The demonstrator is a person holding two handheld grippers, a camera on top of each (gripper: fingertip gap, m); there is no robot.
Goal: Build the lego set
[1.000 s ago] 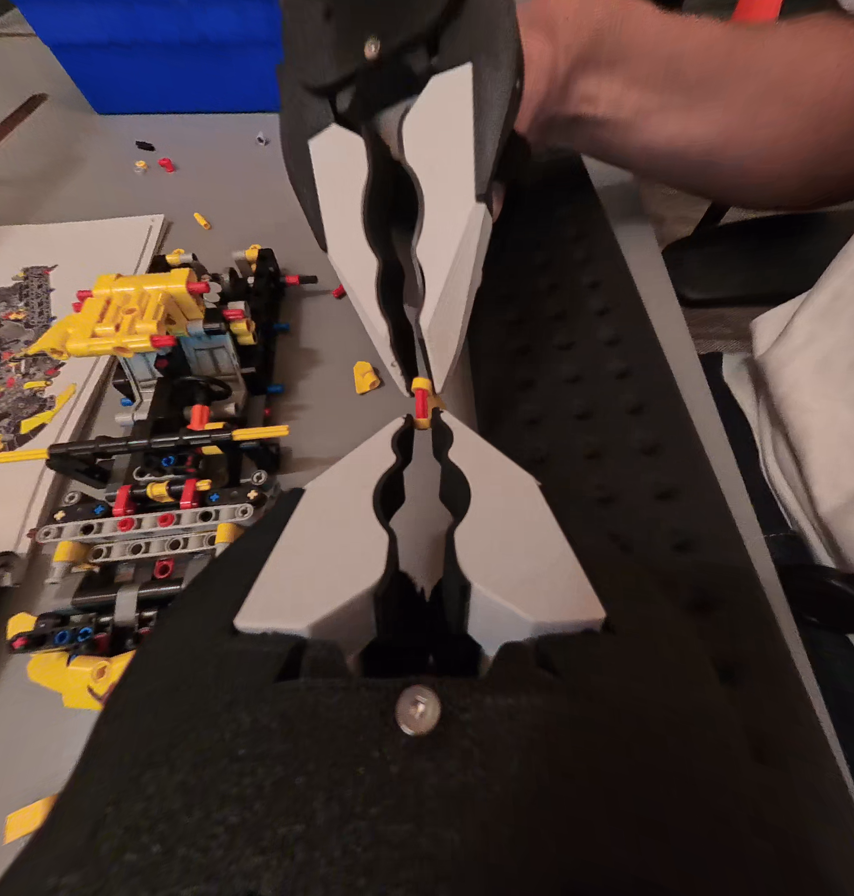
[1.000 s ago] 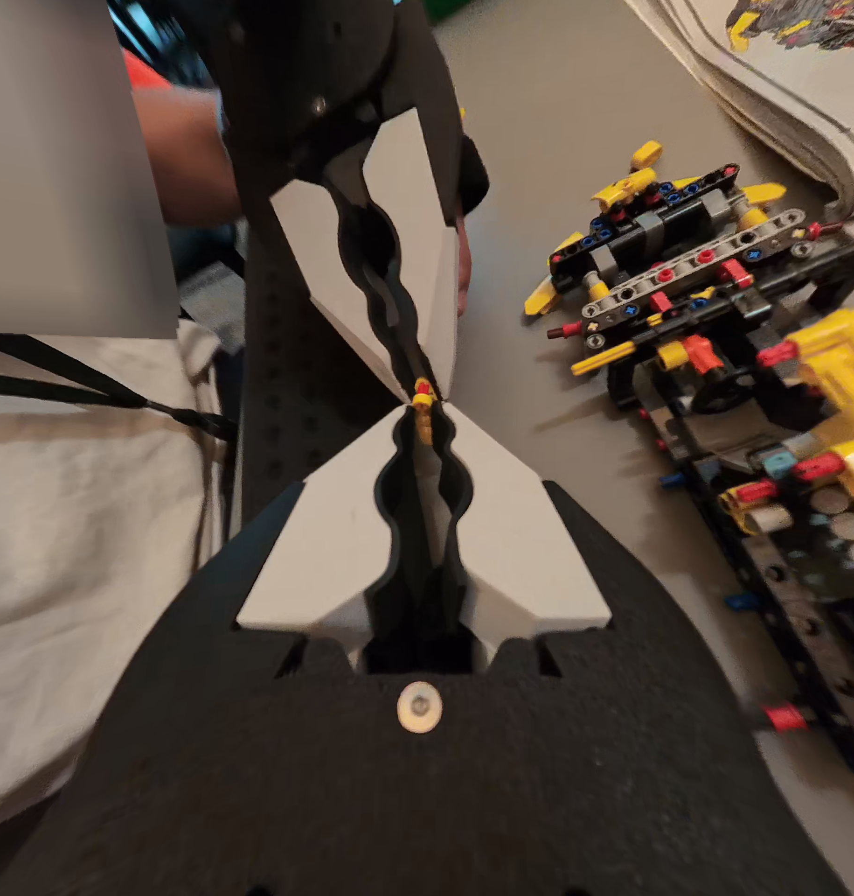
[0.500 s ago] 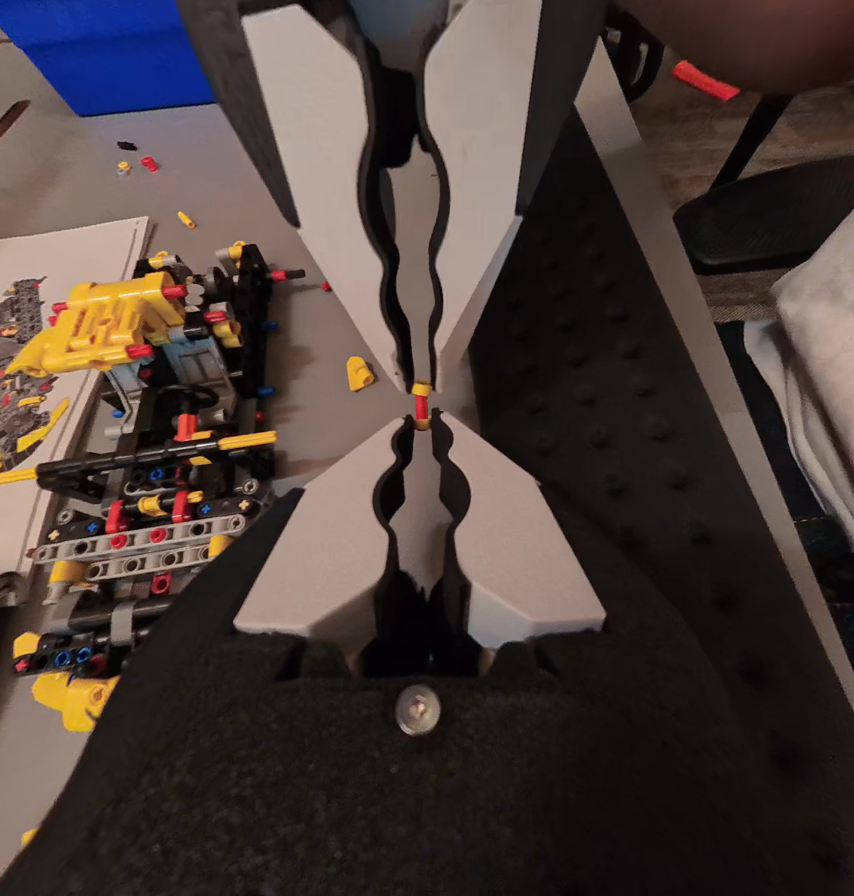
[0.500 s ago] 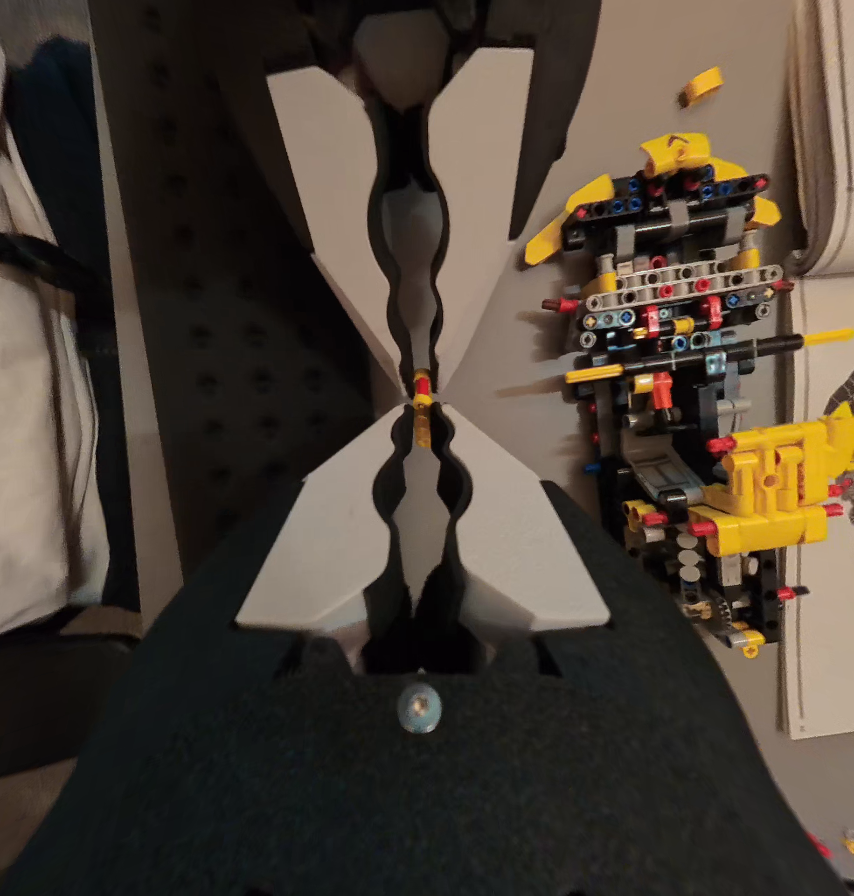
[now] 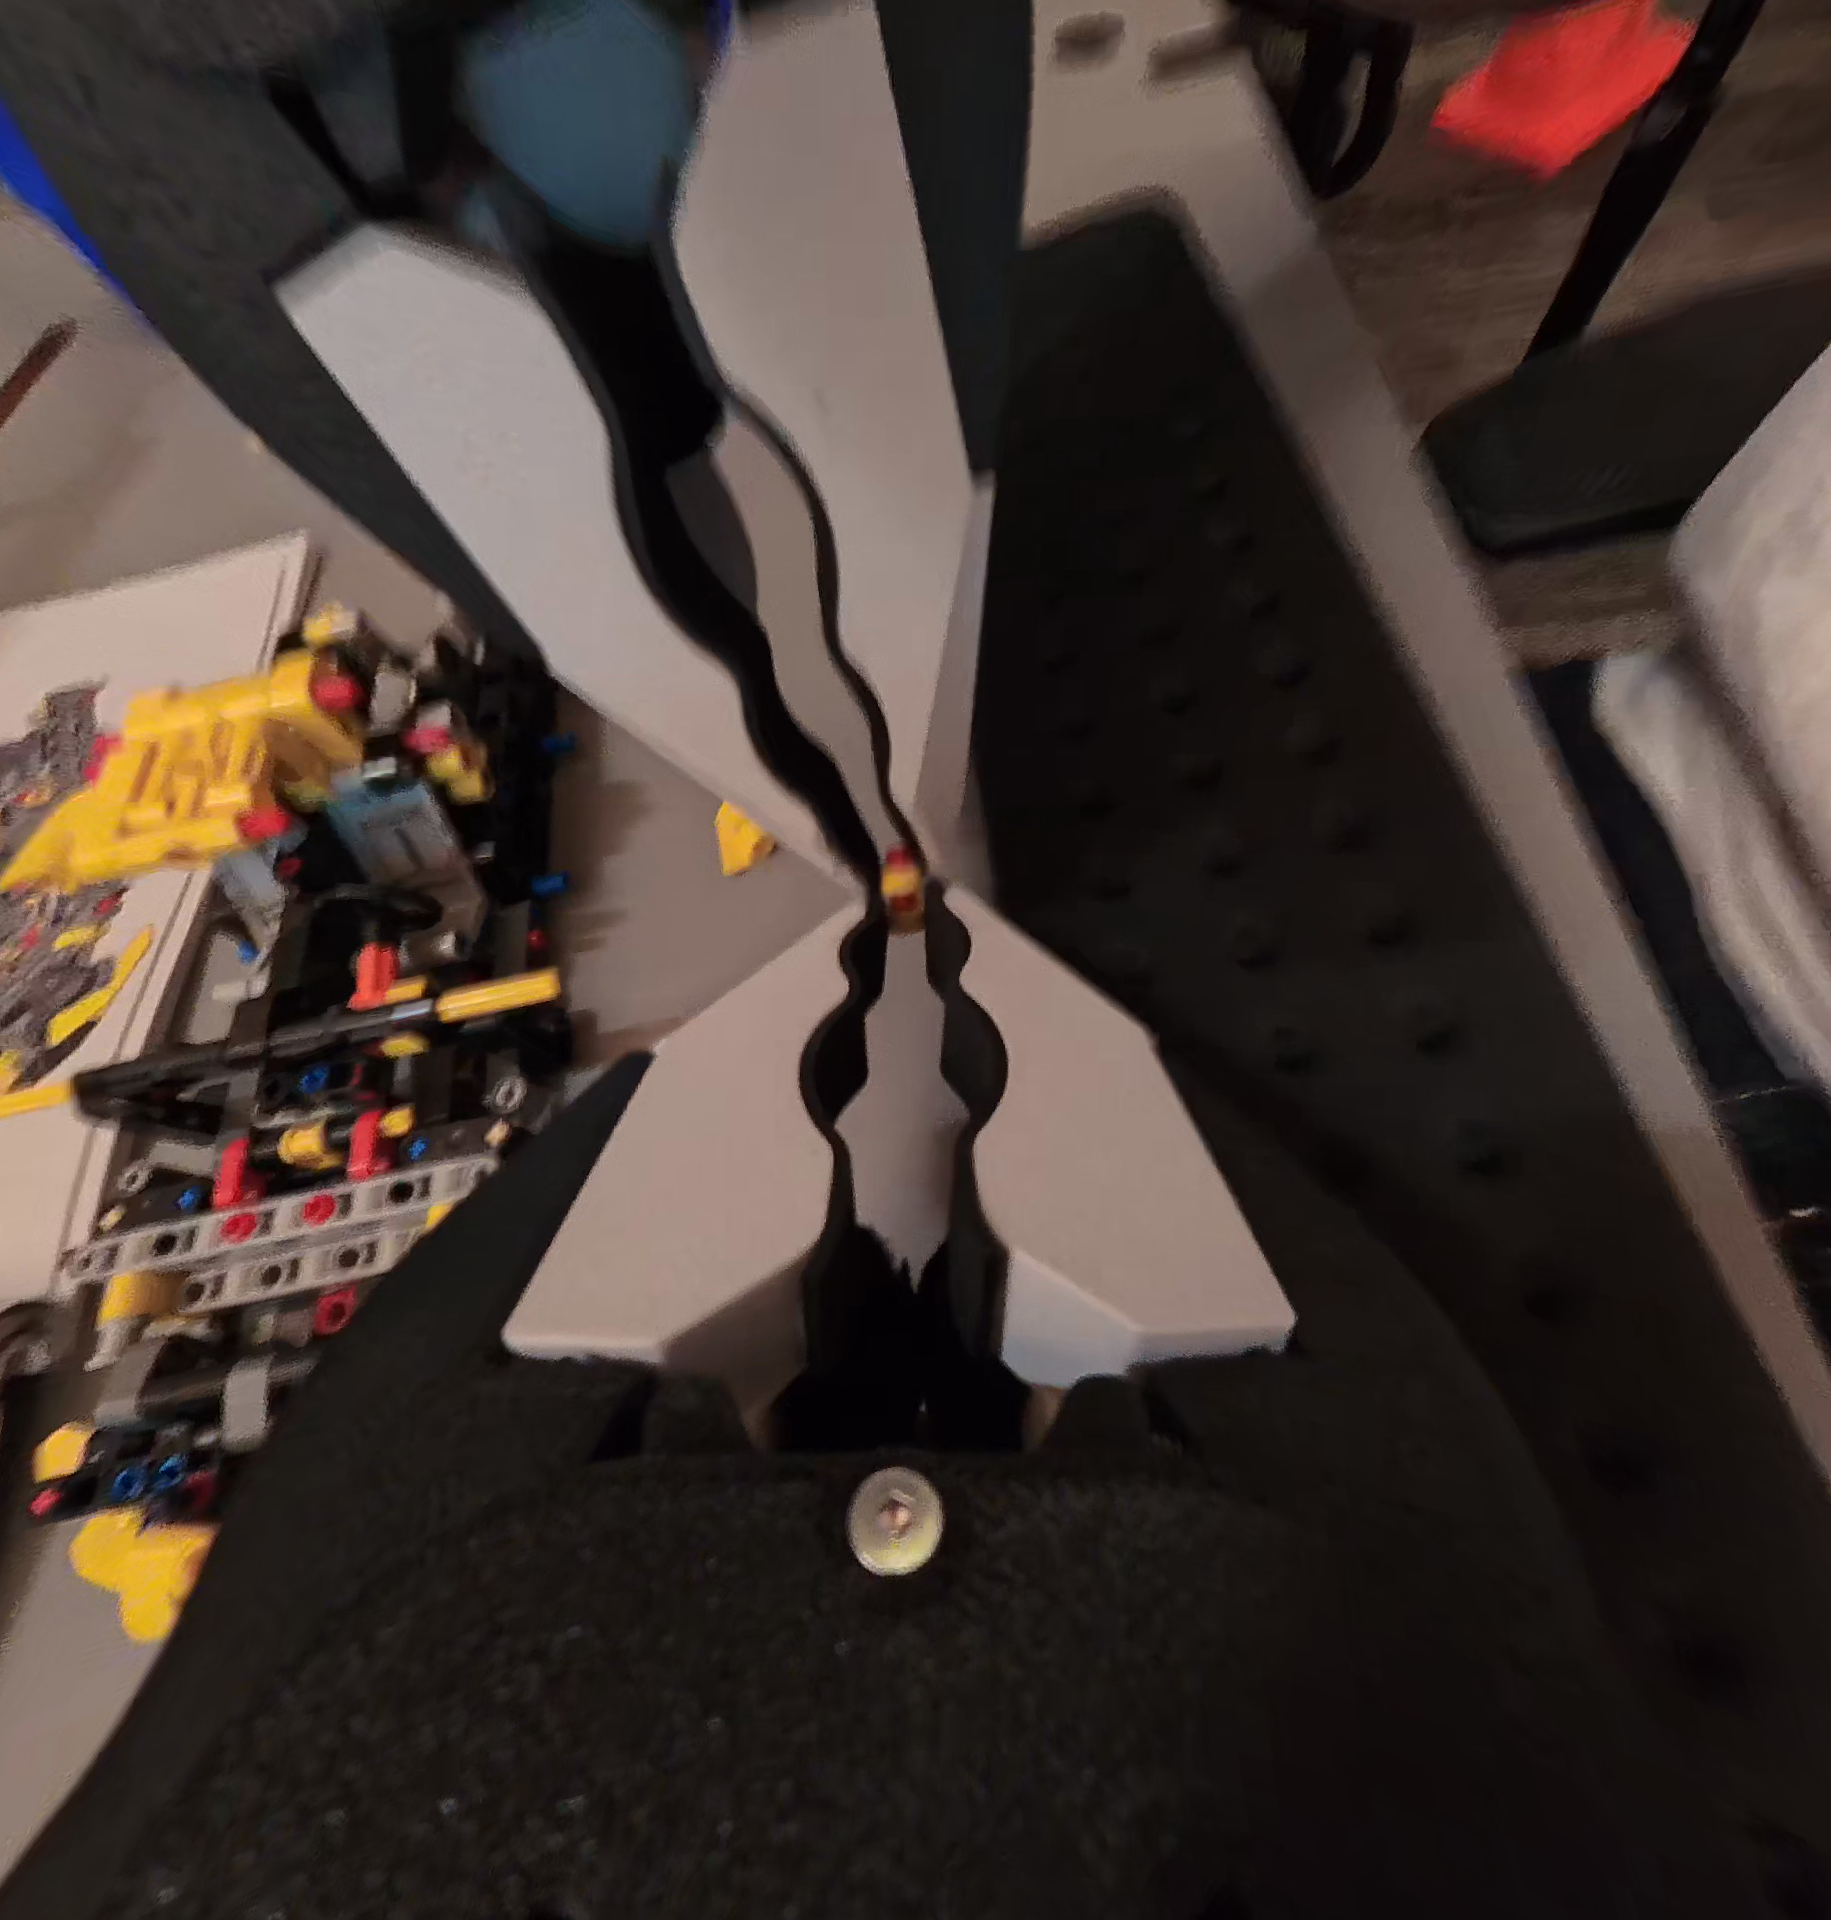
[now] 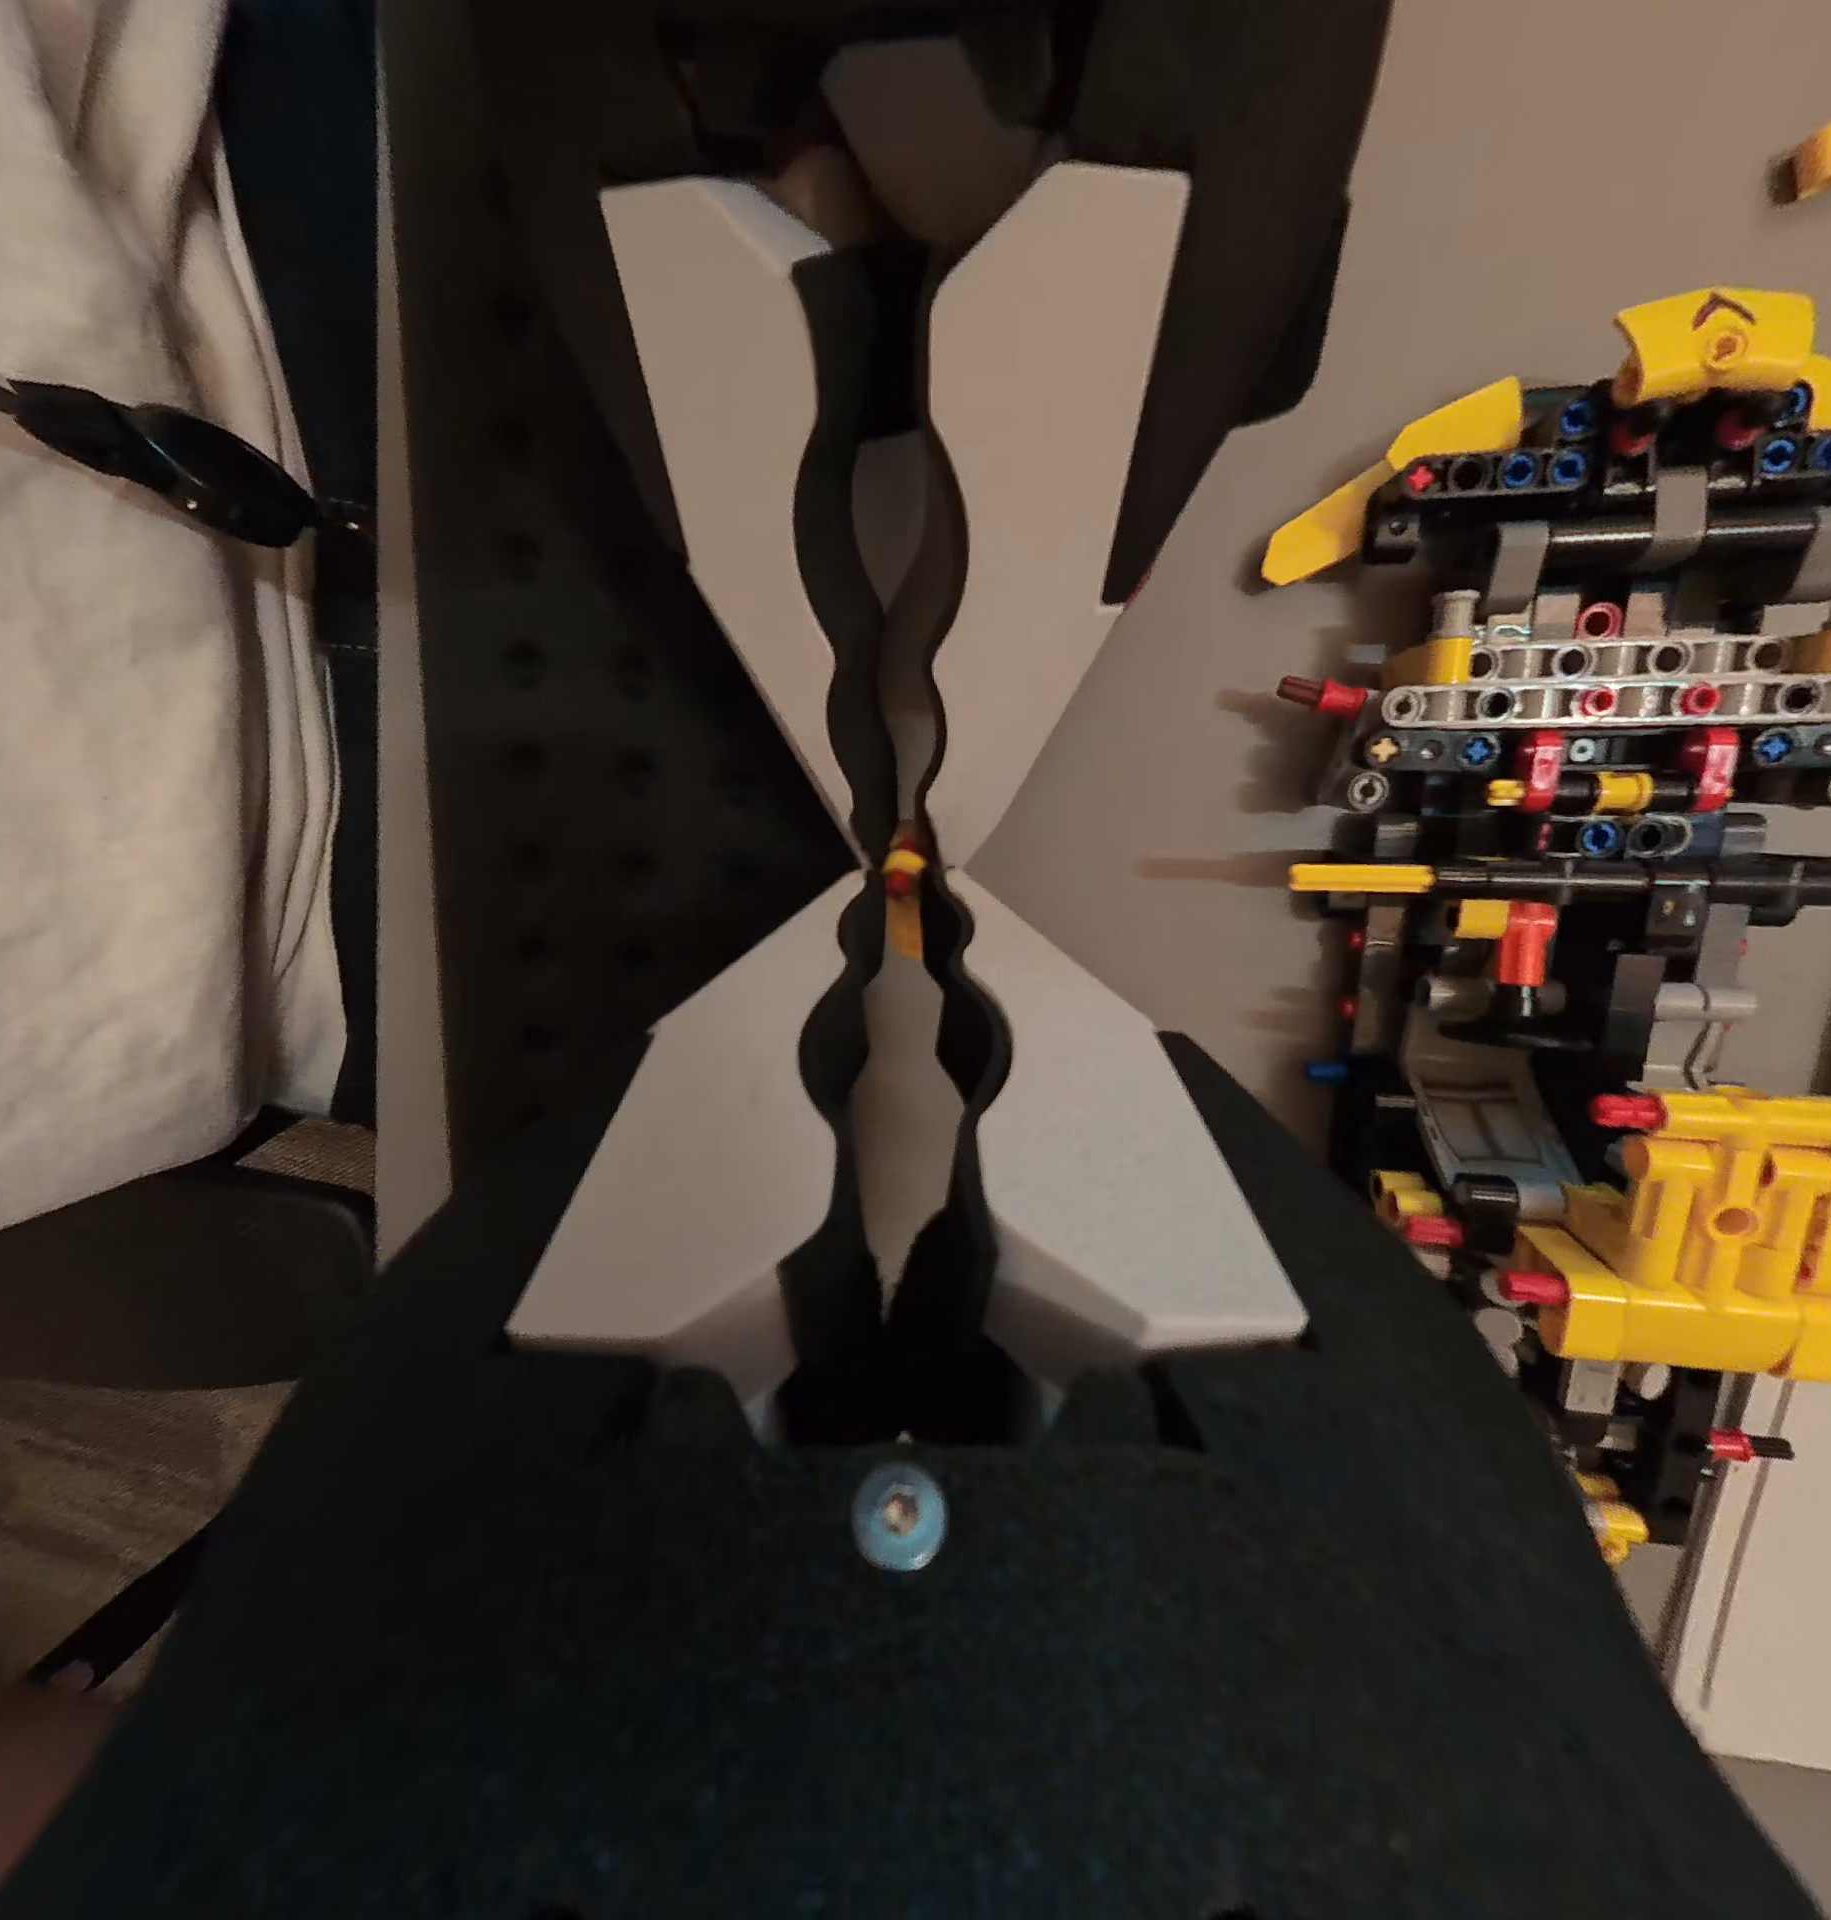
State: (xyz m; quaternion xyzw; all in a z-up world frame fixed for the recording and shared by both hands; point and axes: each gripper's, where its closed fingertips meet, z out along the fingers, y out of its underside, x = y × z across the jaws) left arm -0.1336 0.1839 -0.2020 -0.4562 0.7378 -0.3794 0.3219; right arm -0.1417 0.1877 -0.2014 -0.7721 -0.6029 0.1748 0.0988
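My left gripper (image 5: pixel 895 920) and right gripper (image 6: pixel 903 920) meet tip to tip above the table's near edge. Both are shut on one small yellow and red lego piece (image 5: pixel 903 883) held between them. In the right wrist view the piece (image 6: pixel 903 899) shows yellow in my right tips and red toward the left gripper (image 6: pixel 895 847), which comes in from the top. In the left wrist view the right gripper (image 5: pixel 890 844) comes in from the top. The half-built yellow, black and grey lego model (image 5: pixel 298 1039) lies on the grey table (image 5: pixel 641 935), off to the side (image 6: pixel 1617 935).
A black studded mat (image 5: pixel 1254 831) runs along the table edge under the grippers (image 6: pixel 547 675). An instruction booklet (image 5: pixel 69 644) lies beyond the model. A loose yellow piece (image 5: pixel 742 836) lies near the model. A person's white clothing (image 6: pixel 111 727) and a dark chair (image 5: pixel 1576 468) are past the edge. Left and right tips are no more than a few centimetres apart.
Both grippers stayed shut and tip to tip on the small piece. They turned together and drew closer, so the other gripper fills more of each view. The model has not moved.
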